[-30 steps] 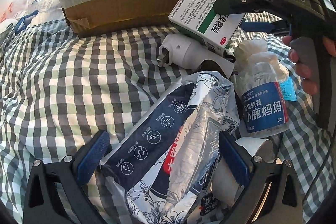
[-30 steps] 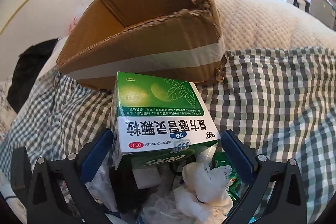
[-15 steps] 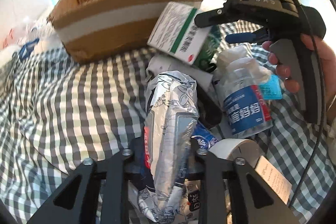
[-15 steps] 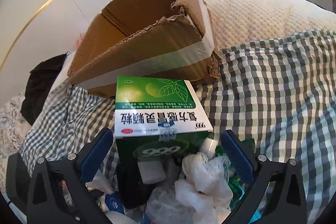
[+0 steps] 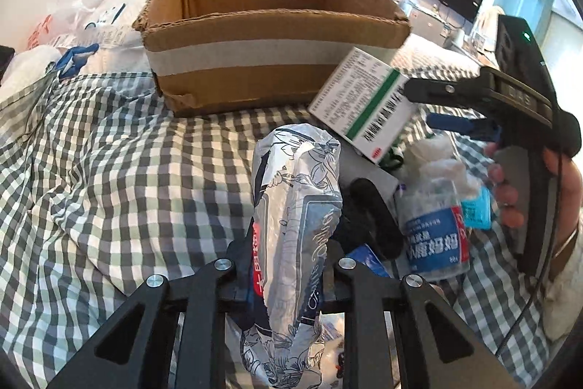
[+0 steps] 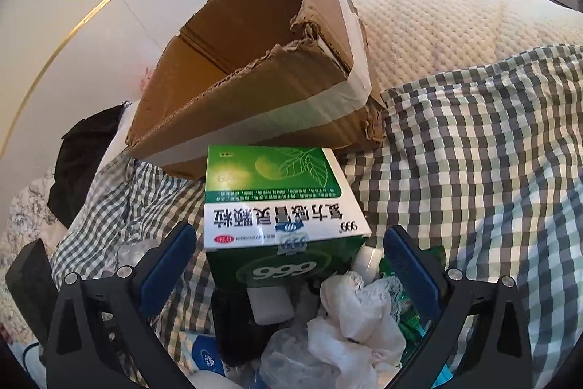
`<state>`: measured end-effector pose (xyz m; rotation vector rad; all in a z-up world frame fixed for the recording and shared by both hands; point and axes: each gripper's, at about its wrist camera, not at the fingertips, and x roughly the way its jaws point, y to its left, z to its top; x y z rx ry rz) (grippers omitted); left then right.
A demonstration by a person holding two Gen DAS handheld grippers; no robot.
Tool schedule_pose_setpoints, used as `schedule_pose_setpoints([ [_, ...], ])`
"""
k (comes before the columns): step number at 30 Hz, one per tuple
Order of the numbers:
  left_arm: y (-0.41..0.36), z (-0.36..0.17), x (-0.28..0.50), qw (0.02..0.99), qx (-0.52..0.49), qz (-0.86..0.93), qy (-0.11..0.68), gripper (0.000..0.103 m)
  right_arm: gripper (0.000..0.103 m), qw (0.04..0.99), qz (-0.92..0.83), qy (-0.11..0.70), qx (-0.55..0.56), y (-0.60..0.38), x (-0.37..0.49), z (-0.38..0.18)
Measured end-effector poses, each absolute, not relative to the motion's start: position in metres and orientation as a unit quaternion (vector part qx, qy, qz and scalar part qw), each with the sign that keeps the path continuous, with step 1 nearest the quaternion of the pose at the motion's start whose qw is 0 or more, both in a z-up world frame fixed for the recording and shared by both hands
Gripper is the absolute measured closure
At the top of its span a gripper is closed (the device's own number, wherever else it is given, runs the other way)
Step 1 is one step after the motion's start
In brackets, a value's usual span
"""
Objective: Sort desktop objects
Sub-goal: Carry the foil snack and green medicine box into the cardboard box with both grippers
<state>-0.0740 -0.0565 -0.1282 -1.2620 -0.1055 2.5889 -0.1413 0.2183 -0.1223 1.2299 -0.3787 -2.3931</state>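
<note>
A: Start at the left claw [image 5: 288,265]. What is between its pads?

B: One crinkled silver-and-navy packet [image 5: 297,206] with a floral print. The left claw is pinched narrow on it, and the packet stands up out of the jaws, its top end leaning away toward the box.

A: And just right of that claw?

B: One clear plastic bottle [image 5: 431,236] with a blue label and a red stripe, lying in the heap. Against it, one dark rounded object I cannot identify, and a small turquoise packet [image 5: 473,212] on the bottle's far side. Crumpled white plastic [image 5: 437,155] sits above the bottle.

A: The right claw [image 6: 288,261]?

B: Its two blue pads [image 6: 165,265] stand wide apart, not pressing anything. One green-and-white medicine box [image 6: 277,203] sits between them, tilted, resting on the heap. In the left wrist view a hand [image 5: 510,192] grips that claw's handle.

A: How many medicine boxes in all?

B: One; both views show the same box.

A: Beyond the claws?

B: One open cardboard box [image 5: 269,35] with a pale tape band around it, just past the medicine box. I see nothing inside it, though its floor is hidden. It sits on one green, grey and white checked cloth [image 5: 109,177], which covers a bed. Past the cloth, right of the right claw, lies a cream textured bedcover [image 6: 437,35].
</note>
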Motion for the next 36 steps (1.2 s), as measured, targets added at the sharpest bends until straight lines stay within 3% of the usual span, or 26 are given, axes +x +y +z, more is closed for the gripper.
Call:
schedule_pose_setpoints([
  [16, -0.062, -0.113, -0.116, 0.089, -0.437, 0.892, -0.072, 0.081, 0.0, 0.27, -0.824, -0.14, 0.477, 0.199, -0.178, -0.145],
  [19, -0.063, -0.111, -0.117, 0.084, -0.437, 0.892, -0.073, 0.081, 0.009, 0.275, -0.829, -0.142, 0.467, 0.199, -0.172, -0.141],
  [24, -0.062, -0.108, -0.114, 0.08, -0.436, 0.893, -0.071, 0.081, 0.01, 0.273, -0.845, -0.119, 0.445, 0.195, -0.152, -0.13],
  [36, -0.067, -0.061, -0.096, 0.089, -0.397, 0.911, -0.074, 0.081, 0.01, 0.259, -0.901, -0.064, 0.343, 0.177, -0.098, -0.032],
])
